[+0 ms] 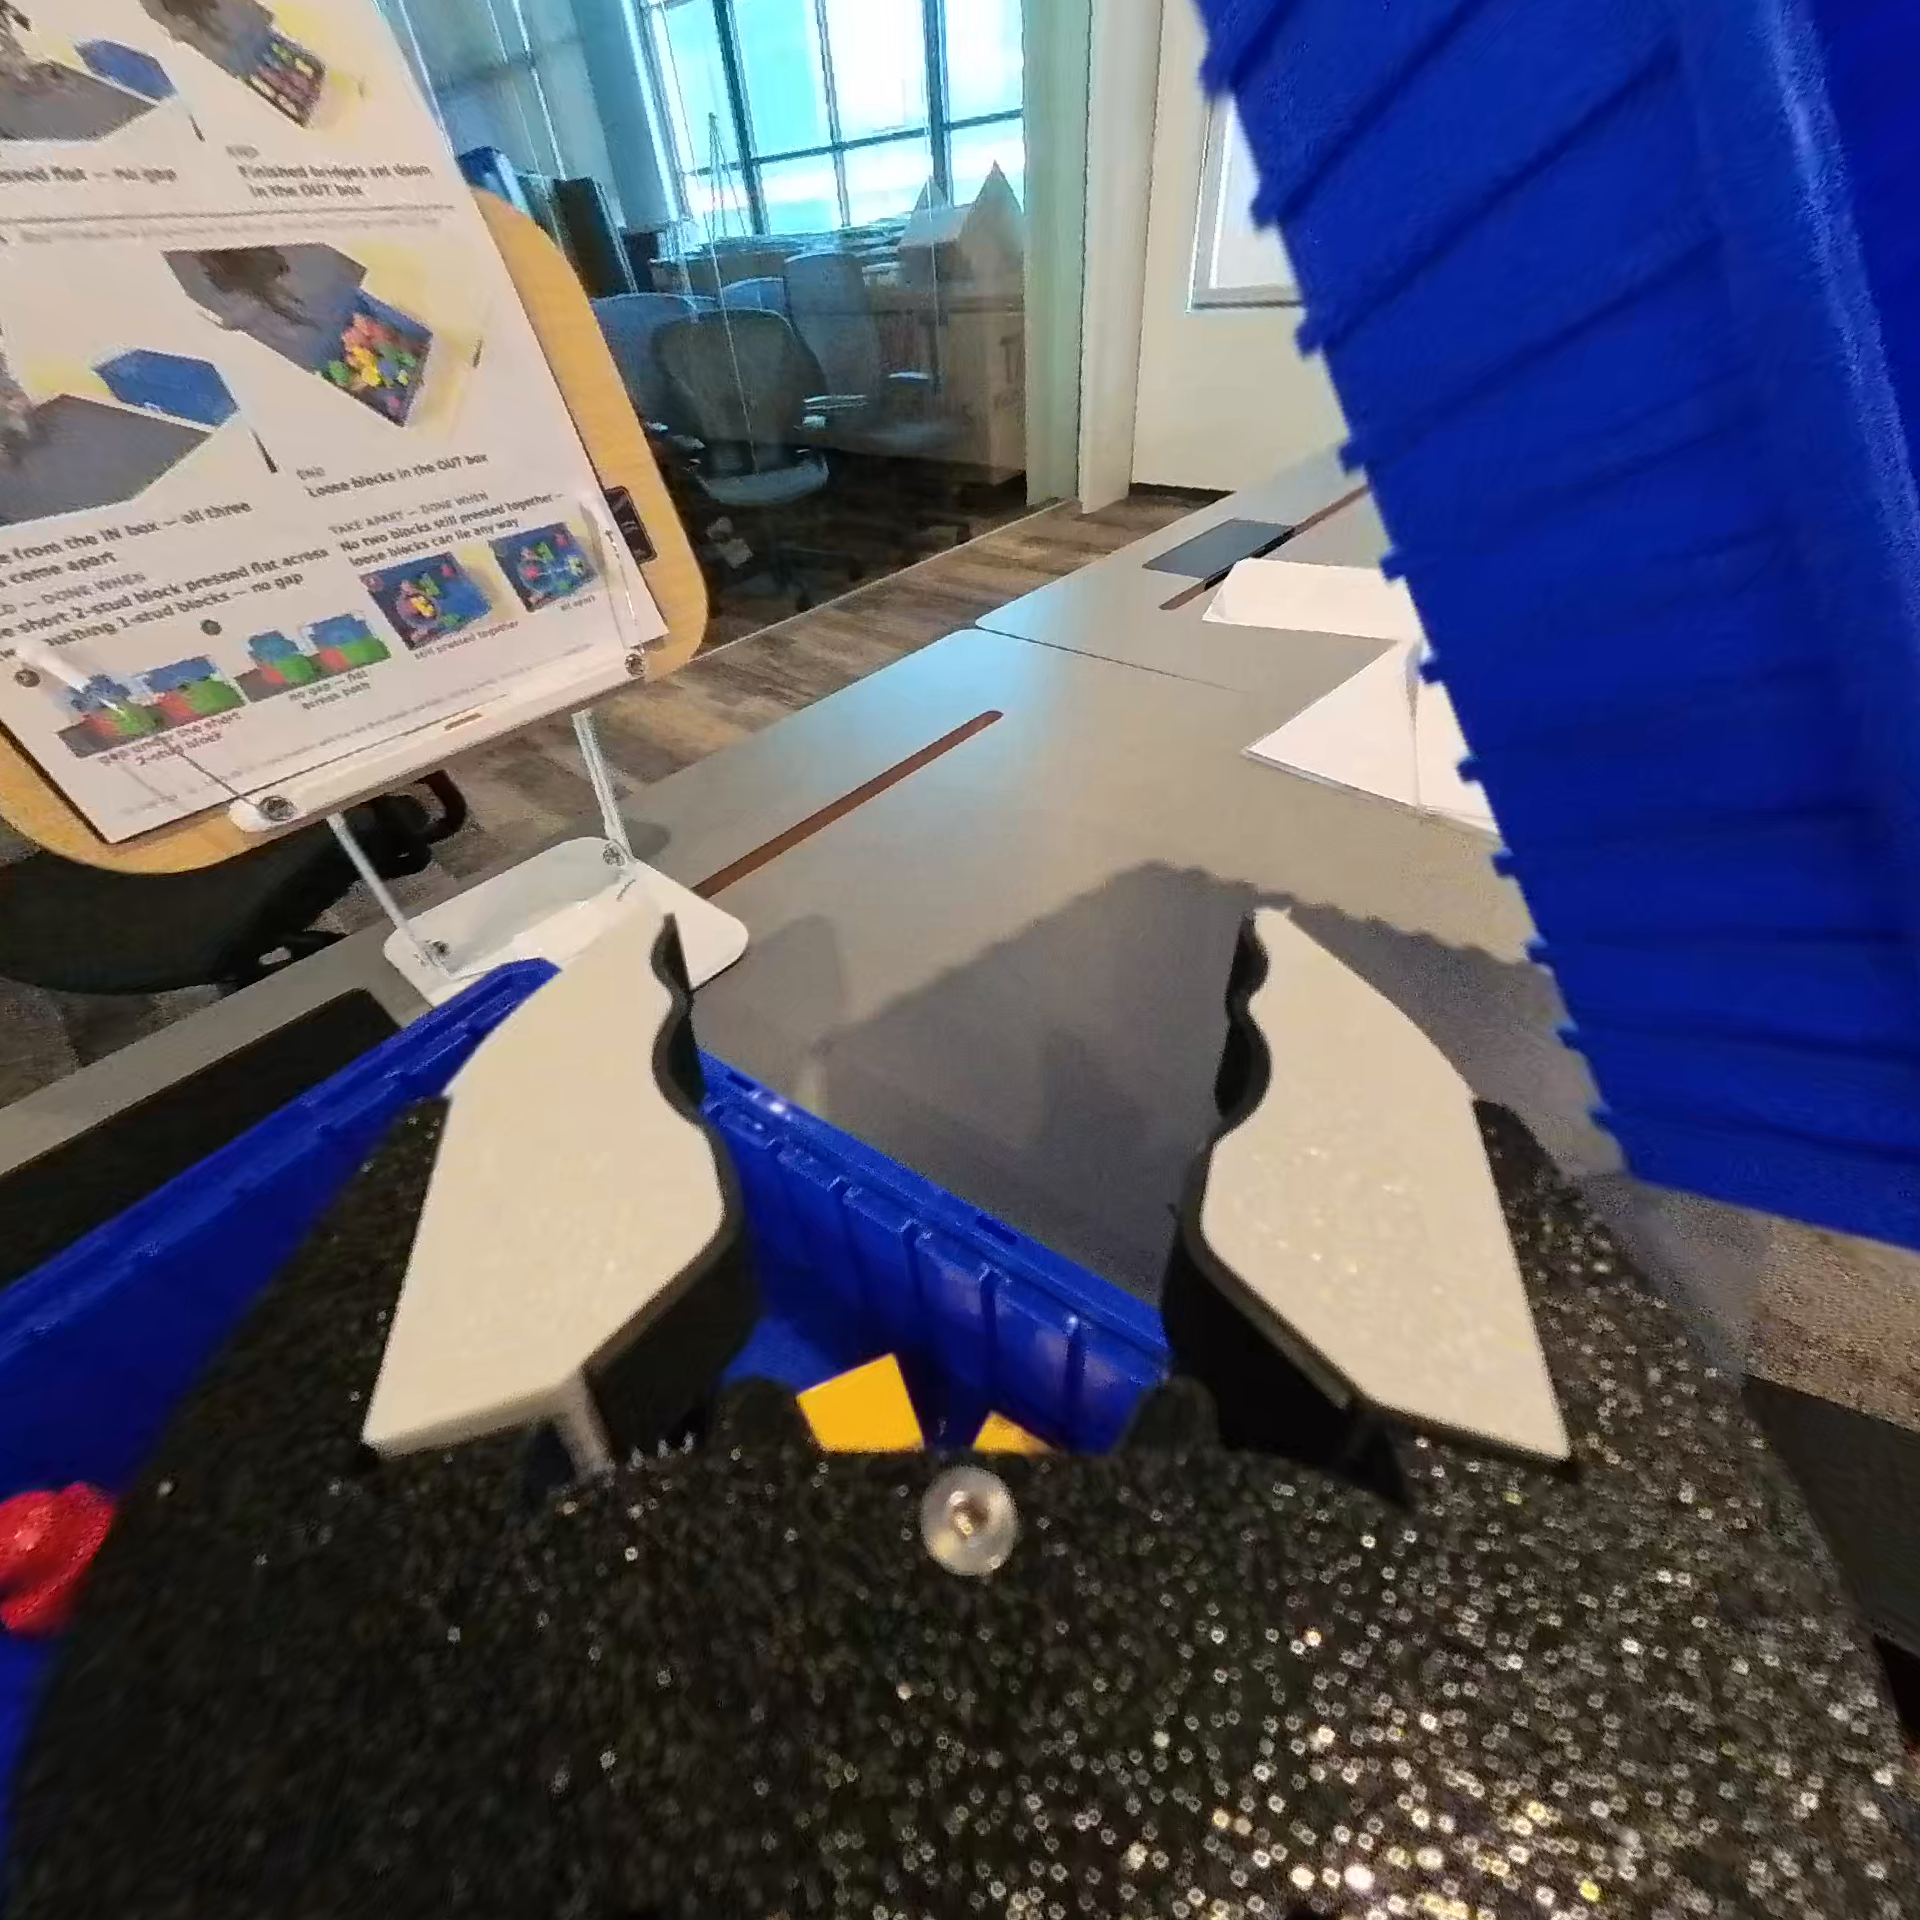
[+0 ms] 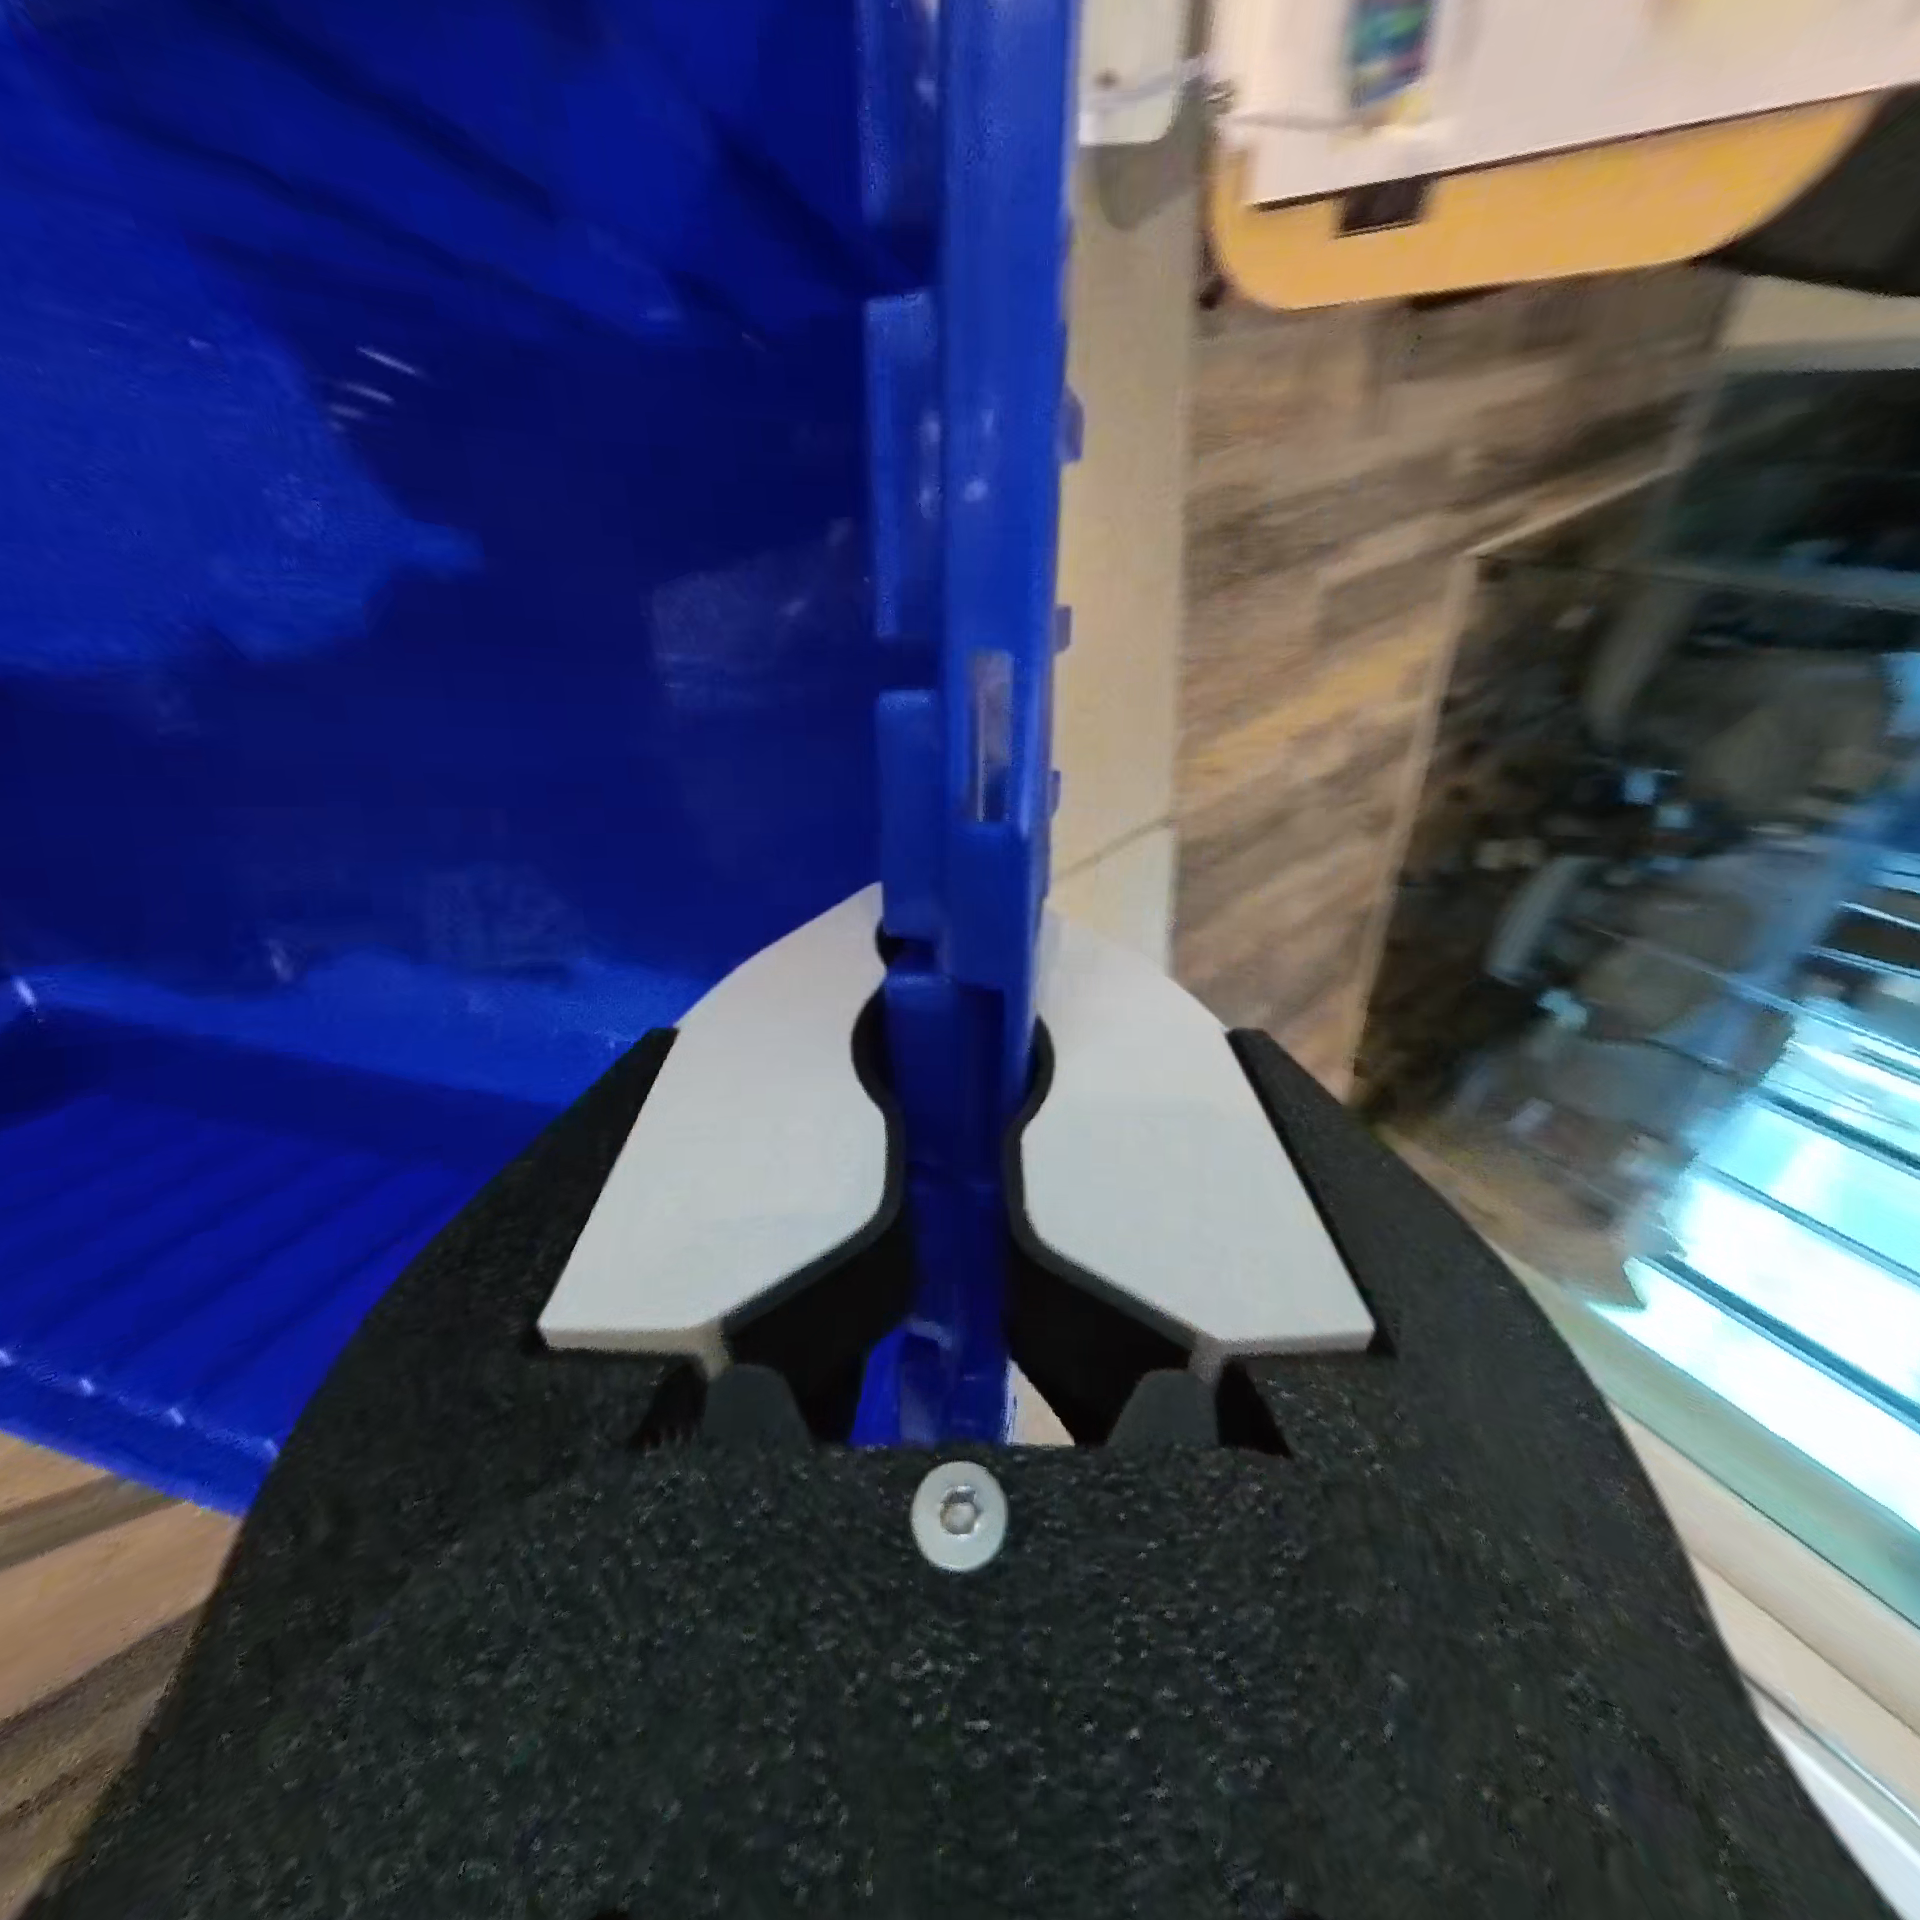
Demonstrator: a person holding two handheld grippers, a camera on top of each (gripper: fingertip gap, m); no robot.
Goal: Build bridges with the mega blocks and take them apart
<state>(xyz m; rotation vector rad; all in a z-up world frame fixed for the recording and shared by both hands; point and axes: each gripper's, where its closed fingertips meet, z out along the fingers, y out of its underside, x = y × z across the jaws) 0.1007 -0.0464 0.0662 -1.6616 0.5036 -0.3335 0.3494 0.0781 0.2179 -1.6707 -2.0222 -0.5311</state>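
My right gripper (image 2: 961,940) is shut on the rim of a blue plastic box (image 2: 416,571), which is tipped up off the table; its inside looks empty. The same raised box (image 1: 1621,520) fills the upper right of the left wrist view. My left gripper (image 1: 961,966) is open and empty above the grey table (image 1: 1039,831). Below it stands a second blue box (image 1: 904,1226) with a yellow block (image 1: 857,1397) and a red block (image 1: 47,1553) partly showing inside.
An instruction sheet on a clear stand (image 1: 312,416) stands at the table's far left edge. White papers (image 1: 1351,727) and a dark tablet (image 1: 1221,545) lie at the far right. A black mat (image 1: 208,1101) lies left of the lower box. Office chairs stand beyond glass. The gap from one gripper's tips to the other's is roughly 35 centimetres.
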